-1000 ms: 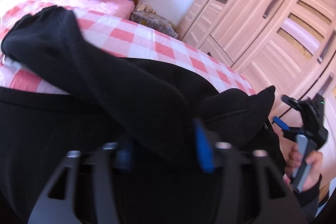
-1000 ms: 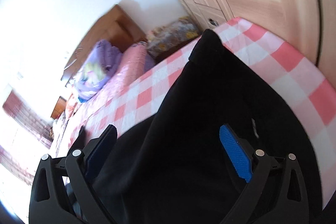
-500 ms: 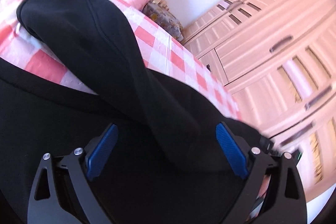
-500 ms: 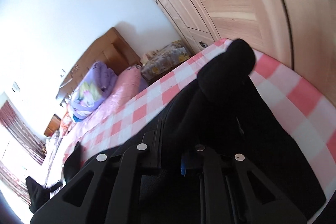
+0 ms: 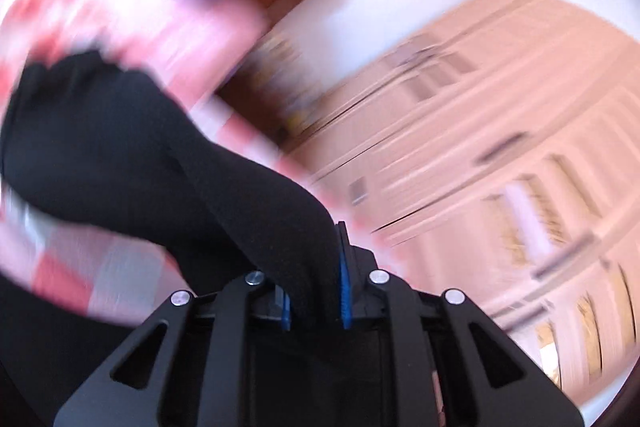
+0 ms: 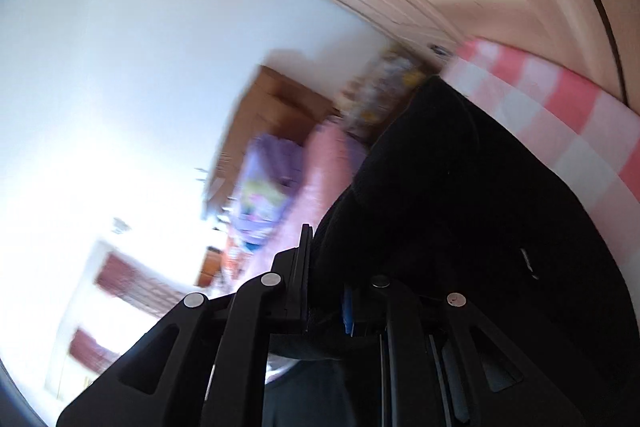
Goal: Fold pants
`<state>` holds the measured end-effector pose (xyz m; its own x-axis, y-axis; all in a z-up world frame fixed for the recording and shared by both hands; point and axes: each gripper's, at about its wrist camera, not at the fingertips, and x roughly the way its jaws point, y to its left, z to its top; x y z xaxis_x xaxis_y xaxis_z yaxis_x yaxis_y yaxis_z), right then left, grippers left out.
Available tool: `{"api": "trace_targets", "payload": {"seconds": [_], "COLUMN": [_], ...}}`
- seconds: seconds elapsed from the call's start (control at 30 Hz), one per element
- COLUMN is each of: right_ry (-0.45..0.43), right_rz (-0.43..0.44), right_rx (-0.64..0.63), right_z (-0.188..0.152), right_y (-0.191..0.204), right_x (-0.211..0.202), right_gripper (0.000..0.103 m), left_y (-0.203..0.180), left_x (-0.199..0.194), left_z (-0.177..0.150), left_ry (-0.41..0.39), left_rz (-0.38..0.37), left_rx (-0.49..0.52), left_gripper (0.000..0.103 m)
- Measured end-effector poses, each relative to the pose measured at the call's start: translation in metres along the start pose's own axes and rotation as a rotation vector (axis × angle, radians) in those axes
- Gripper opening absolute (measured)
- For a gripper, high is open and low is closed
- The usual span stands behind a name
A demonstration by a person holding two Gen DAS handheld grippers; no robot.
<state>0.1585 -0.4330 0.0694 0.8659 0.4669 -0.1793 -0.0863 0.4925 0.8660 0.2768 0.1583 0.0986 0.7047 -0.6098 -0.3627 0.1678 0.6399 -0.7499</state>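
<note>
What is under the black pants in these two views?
Under the black pants lies the pink checked bedsheet, showing around their edges. What the sheet looks like beneath the cloth, and anything lying there, is covered.

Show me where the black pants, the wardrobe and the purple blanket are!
pants (image 5: 120,147), left wrist view, on the black leg running up from the gripper.
wardrobe (image 5: 500,131), left wrist view, on a blurred pale wooden door.
blanket (image 6: 264,187), right wrist view, on its purple folded side.
</note>
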Motion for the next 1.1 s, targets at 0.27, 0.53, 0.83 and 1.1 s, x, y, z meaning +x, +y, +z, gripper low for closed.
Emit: {"api": "trace_targets", "payload": {"seconds": [0.27, 0.53, 0.83, 1.1], "right_ry": [0.12, 0.16, 0.209, 0.201], "right_rz": [-0.171, -0.281, -0.265, -0.277], "right_rx": [-0.136, -0.021, -0.026, -0.038], "right_z": [-0.089, -0.127, -0.137, -0.136], "right_y": [-0.033, -0.076, -0.085, -0.08], "right_x": [-0.073, -0.09, -0.094, -0.094], "right_gripper": [0.015, 0.015, 0.011, 0.004], "left_y": [-0.003, 0.044, 0.026, 0.053], "left_x": [-0.064, -0.054, -0.094, -0.083], "left_z": [-0.123, -0.203, -0.199, -0.221], "left_ry": [0.057, 0.213, 0.167, 0.219], "left_rz": [0.113, 0.255, 0.252, 0.316], "left_rx": [0.272, 0.316, 0.335, 0.311], "left_gripper": [0.017, 0.017, 0.017, 0.018]}}
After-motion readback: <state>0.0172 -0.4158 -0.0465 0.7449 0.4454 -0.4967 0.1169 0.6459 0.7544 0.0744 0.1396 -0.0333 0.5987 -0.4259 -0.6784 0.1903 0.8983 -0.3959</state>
